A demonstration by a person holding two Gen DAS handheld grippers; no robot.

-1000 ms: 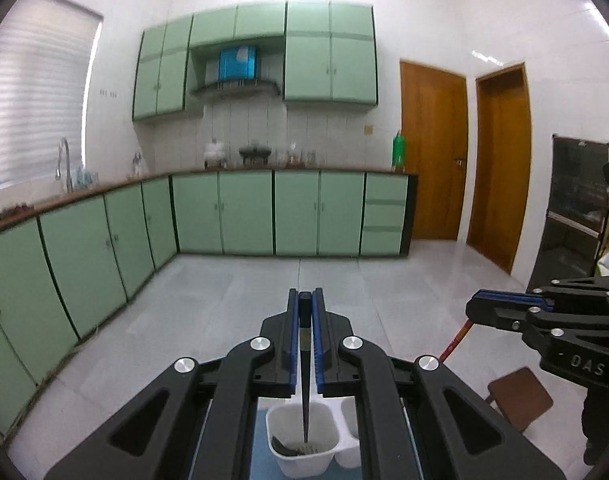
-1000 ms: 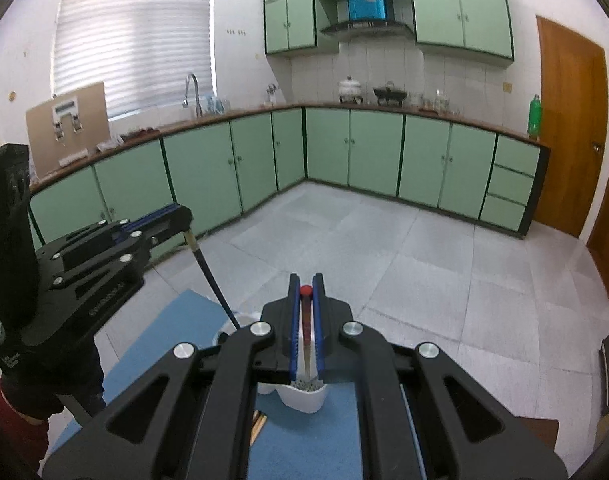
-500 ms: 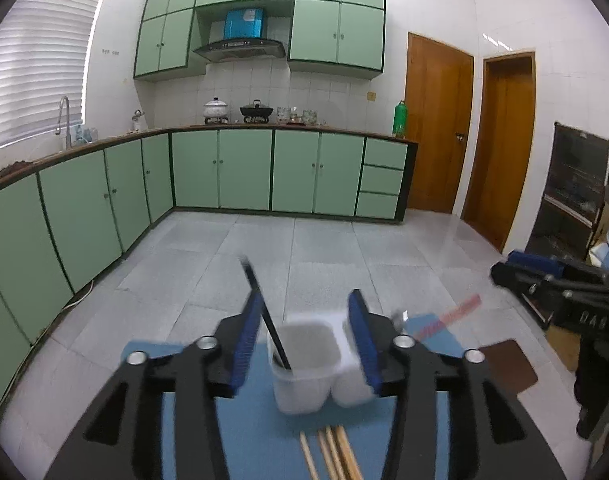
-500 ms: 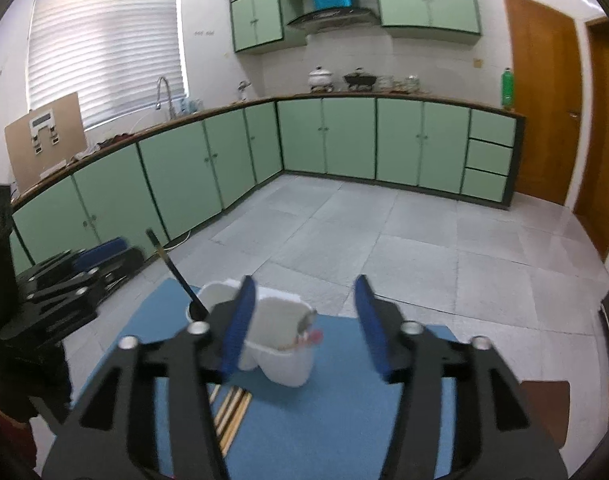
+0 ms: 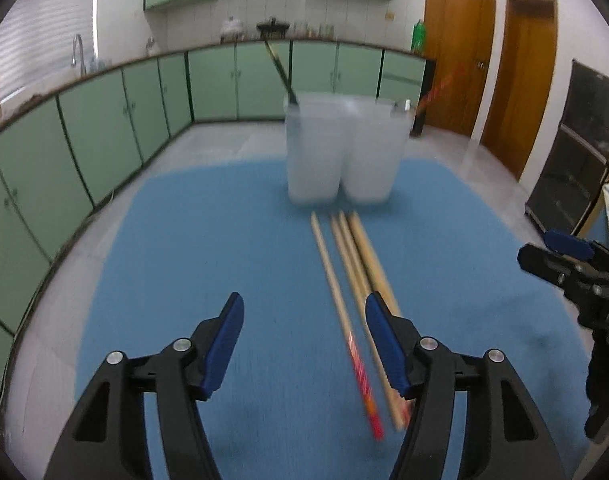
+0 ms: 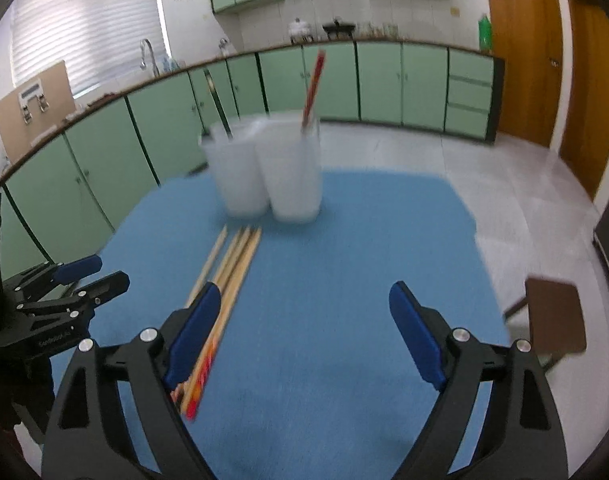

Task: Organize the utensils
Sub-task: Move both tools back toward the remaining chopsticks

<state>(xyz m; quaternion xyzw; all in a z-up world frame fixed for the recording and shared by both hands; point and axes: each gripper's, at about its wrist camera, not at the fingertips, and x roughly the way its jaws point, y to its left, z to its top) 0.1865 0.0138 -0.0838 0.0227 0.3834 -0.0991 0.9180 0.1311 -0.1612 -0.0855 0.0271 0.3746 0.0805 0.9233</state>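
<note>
A white two-compartment holder (image 5: pixel 344 148) stands at the far end of a blue mat (image 5: pixel 224 248); it also shows in the right wrist view (image 6: pixel 268 168). A dark chopstick (image 5: pixel 279 71) leans out of its left compartment and a red-ended one (image 5: pixel 440 86) out of its right. Several wooden chopsticks (image 5: pixel 352 280) lie side by side on the mat in front of it, also in the right wrist view (image 6: pixel 228 280). My left gripper (image 5: pixel 304 336) is open and empty, low over the mat beside them. My right gripper (image 6: pixel 304 328) is open and empty.
The blue mat (image 6: pixel 344 280) covers a small table with tiled floor around it. Green kitchen cabinets (image 5: pixel 104 128) run along the left and back. A brown stool (image 6: pixel 552 320) stands to the right. Wooden doors (image 5: pixel 488 72) are at the far right.
Both grippers opened and let go of the chopsticks they held over the holder, which now stand in it. Both drew back and down toward the near end of the mat.
</note>
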